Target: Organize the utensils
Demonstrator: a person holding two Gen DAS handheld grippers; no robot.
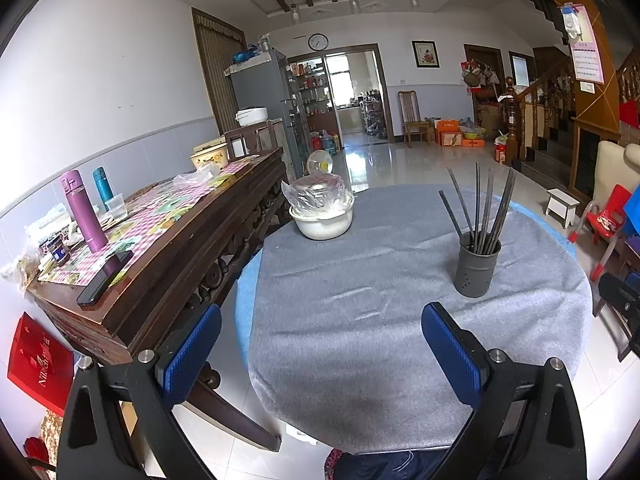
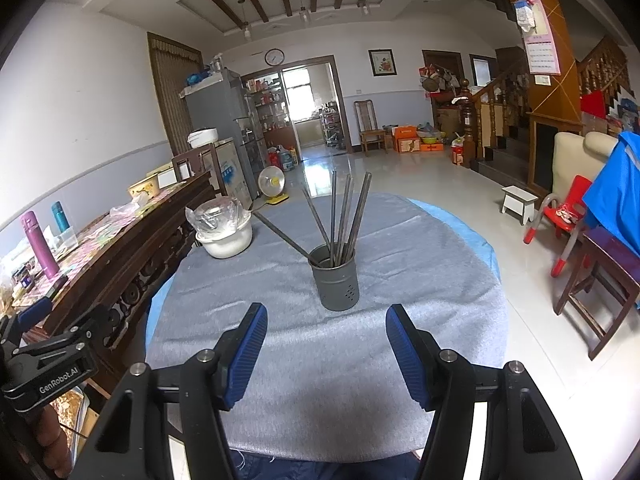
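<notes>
Claws [image 1: 322,344] [image 2: 326,354] above grey-clothed table [image 1: 360,320]

A lived-in dining room lying around a grey-covered table

A white bowl [image 1: 325,222] under crinkled plastic is sitting on the grey tablecloth [image 1: 360,300], near the dark wooden sideboard [image 1: 168,264]. On the sideboard a purple flask [image 1: 82,210] and a teal flask [image 1: 103,189] are standing upright beside a clear plastic cup [image 1: 117,206], with a black phone [image 1: 105,278] lying near the front edge. A wall clock [image 1: 318,42] is hanging above the kitchen doorway; a red child's chair [image 2: 564,216] and a white stool [image 2: 519,203] are standing on the tiled floor.
</notes>
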